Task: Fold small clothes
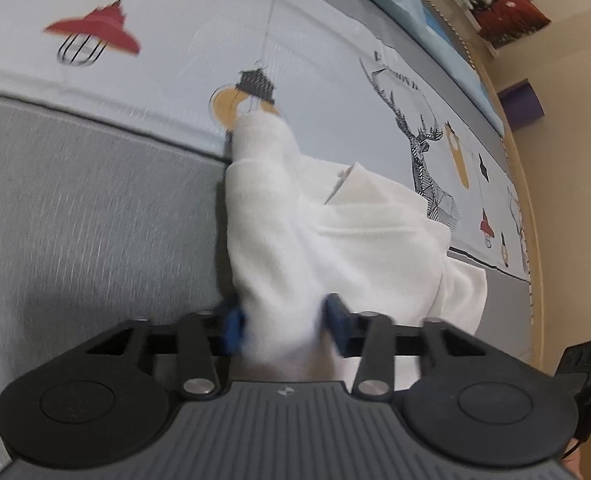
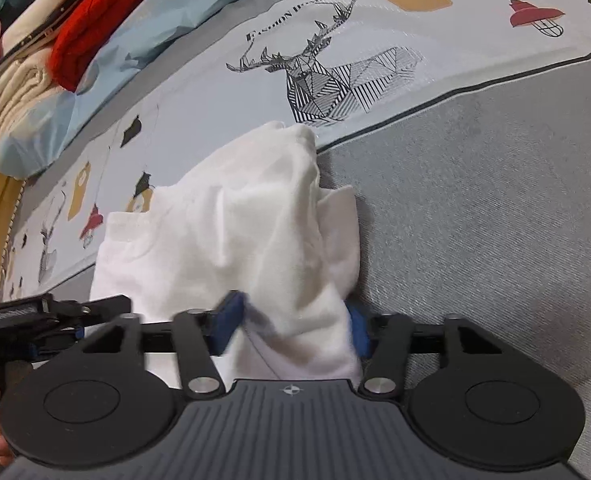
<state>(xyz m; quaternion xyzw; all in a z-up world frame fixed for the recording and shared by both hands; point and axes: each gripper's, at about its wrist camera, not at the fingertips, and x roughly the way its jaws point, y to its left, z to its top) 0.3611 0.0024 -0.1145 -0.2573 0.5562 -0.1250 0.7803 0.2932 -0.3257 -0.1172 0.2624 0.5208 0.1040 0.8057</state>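
Both grippers have white cloth between the blue pads. Left gripper (image 1: pixel 283 322): cloth bunched in the gap and looks pinched, though blur makes pad contact hard to confirm. Right gripper (image 2: pixel 291 324): same picture, cloth filling the gap, pads close against it. Call each one grasping cloth, not released.

Garment (image 1: pixel 315 232) is a small white piece, crumpled, running straight away from your left claw: near edge in the jaws, far end a bunched tip reaching the printed sheet (image 1: pixel 175 40). Long axis follows the pointing line of each gripper, so both hold the near edge side by side. In the right wrist view the garment (image 2: pixel 239 232) rises to a peak near the deer print (image 2: pixel 319 80), and your left gripper shows at the left edge, just beside the cloth.

Garment lies across the seam between grey cover (image 1: pixel 75 208) and printed sheet. Neither hand is nearer; you likely need to carry the near edge forward over the far end together. Pile of clothes (image 2: pixel 35 60) sits well apart at the back.
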